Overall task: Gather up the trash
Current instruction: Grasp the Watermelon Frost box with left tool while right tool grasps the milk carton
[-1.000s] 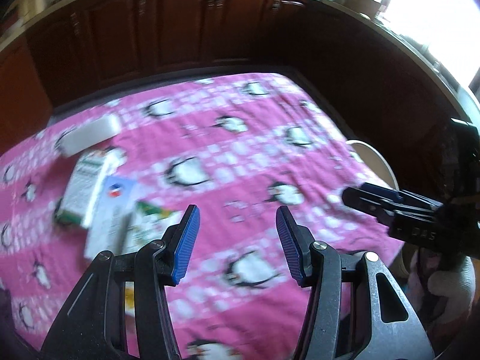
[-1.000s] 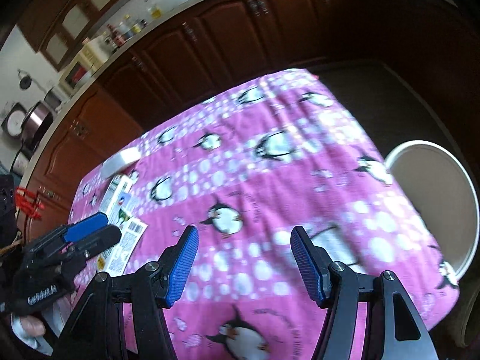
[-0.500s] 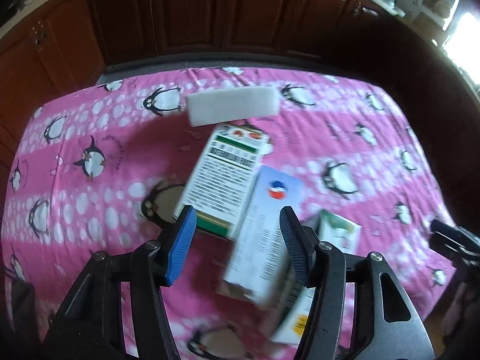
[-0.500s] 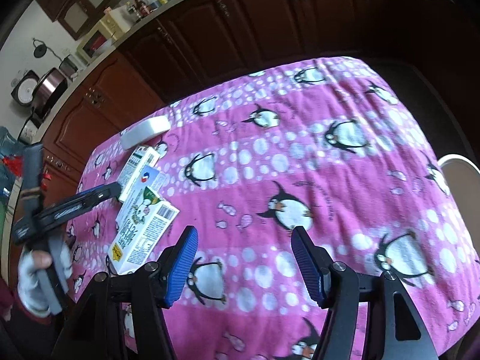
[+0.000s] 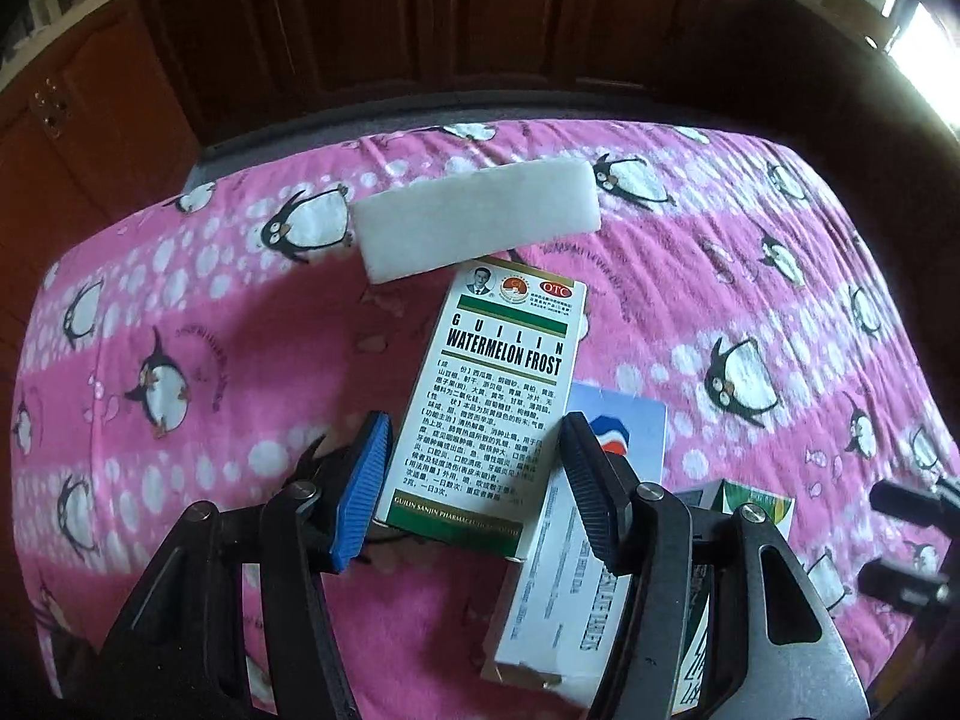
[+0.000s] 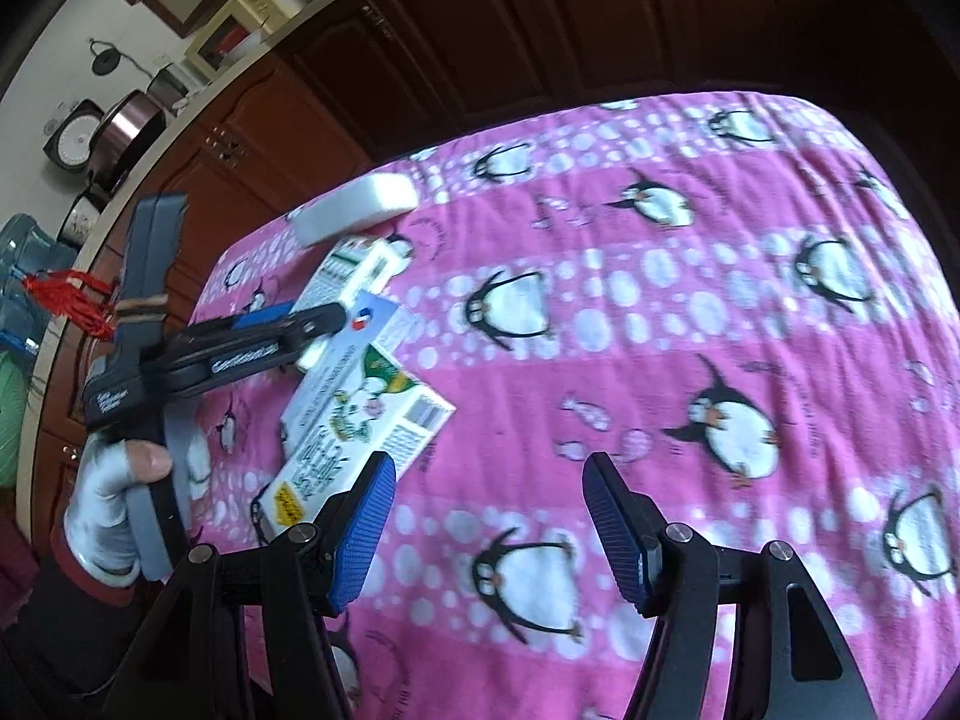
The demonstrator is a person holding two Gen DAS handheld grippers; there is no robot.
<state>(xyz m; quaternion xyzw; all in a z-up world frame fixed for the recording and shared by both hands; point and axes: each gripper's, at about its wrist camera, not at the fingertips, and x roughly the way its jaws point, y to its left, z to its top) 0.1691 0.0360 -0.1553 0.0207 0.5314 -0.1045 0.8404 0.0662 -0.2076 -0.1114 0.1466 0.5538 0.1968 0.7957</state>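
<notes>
A white and green "Watermelon Frost" box lies on the pink penguin cloth. My left gripper is open, its blue pads on either side of the box's near end, not pressing it. A white and blue box lies partly under it, and a green and white carton lies to the right. A white foam block lies beyond. In the right wrist view my right gripper is open and empty above the cloth, right of the carton; the left gripper reaches over the boxes.
Dark wooden cabinets run behind the table. The cloth's far edge drops to a dark floor. A counter with appliances and a blue water jug stand at the left.
My left gripper has swung left and down over the trash, so the Watermelon Frost box now sits between its pads. My right gripper has turned left; the white bin has left its view.
</notes>
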